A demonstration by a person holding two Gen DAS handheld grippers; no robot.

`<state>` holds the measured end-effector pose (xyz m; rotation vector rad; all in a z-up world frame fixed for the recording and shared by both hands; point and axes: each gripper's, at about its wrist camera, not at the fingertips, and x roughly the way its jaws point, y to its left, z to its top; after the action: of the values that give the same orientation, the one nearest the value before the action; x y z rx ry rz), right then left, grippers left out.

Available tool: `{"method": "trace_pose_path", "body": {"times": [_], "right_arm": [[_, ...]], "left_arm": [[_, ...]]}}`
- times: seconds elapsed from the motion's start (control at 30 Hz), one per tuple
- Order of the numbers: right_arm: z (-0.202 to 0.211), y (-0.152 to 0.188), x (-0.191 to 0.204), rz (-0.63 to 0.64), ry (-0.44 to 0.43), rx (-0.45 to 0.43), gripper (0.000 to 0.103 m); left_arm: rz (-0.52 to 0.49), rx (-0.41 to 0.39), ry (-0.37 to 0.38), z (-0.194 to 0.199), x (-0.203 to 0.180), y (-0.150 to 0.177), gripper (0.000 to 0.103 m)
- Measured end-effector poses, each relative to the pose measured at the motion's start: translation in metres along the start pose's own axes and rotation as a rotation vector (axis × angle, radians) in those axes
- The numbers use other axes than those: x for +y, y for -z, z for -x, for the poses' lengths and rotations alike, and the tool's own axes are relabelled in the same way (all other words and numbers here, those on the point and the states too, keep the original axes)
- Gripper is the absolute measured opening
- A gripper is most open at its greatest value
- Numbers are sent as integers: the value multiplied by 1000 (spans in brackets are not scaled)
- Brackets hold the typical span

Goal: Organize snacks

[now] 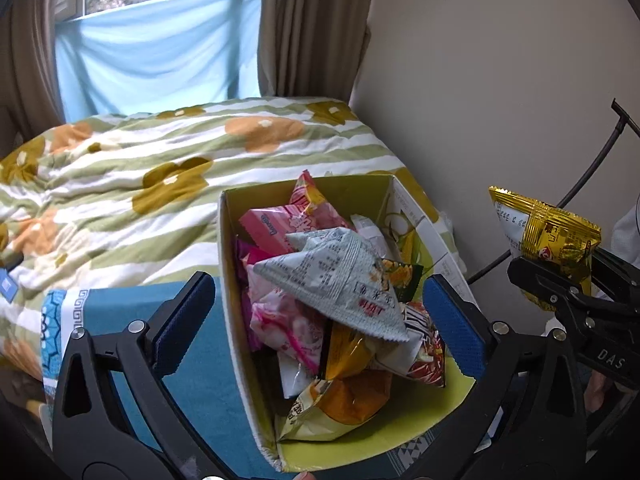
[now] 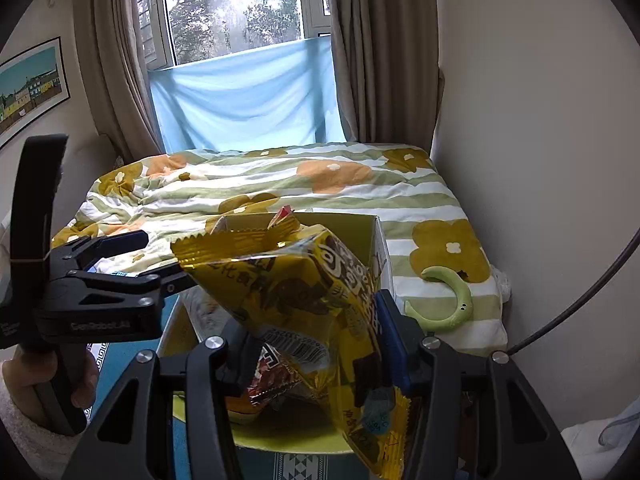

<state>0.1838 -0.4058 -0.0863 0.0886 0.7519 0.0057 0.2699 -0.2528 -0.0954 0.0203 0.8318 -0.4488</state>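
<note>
Snack packets fill the cardboard box [image 1: 240, 280] beside the bed [image 1: 160, 152]. Left claw [image 1: 316, 320] gapes empty above them; right claw [image 2: 320, 360] pinches a yellow snack bag [image 2: 304, 292], seemingly poised to drop it in.

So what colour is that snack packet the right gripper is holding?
The snack packet is shiny gold-yellow with dark print; clearest in the right wrist view.

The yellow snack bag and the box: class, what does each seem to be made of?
Yellow snack bag: likely thin metallised plastic film, glossy; it glints, crinkles and has crimped serrated seals.
Box: apparently cardboard, matt, printed; the torn bottom corner shows a pale fibrous edge.
</note>
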Motion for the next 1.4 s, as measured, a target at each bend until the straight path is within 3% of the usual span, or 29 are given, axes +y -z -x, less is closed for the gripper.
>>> {"method": "trace_pose_path", "body": {"times": [0.2, 0.43, 0.5, 0.53, 0.57, 0.63, 0.83, 1.07, 1.4], "right_arm": [[-11, -7, -11, 20, -45, 2, 48], [-46, -31, -20, 21, -101, 54, 50], [-61, -32, -20, 10, -118, 92, 56], [-67, -30, -20, -1, -121, 105, 68], [-70, -28, -21, -13, -125, 114, 91], [-69, -23, -23, -38, -118, 112, 103], [-54, -3, -18, -50, -57, 128, 103], [4, 2, 9, -50, -17, 40, 103], [98, 22, 78, -49, 10, -75, 103]], "left_arm": [[106, -4, -42, 21, 28, 22, 103], [132, 8, -150, 45, 41, 42, 103], [143, 16, -169, 51, 45, 50, 103], [146, 16, -179, 54, 48, 55, 103], [148, 18, -191, 57, 49, 59, 103], [154, 26, -208, 61, 53, 67, 103], [158, -11, -183, 89, 66, 81, 103], [118, -94, -165, 150, 74, 81, 103], [84, -223, -257, 259, 86, 108, 103]]}}
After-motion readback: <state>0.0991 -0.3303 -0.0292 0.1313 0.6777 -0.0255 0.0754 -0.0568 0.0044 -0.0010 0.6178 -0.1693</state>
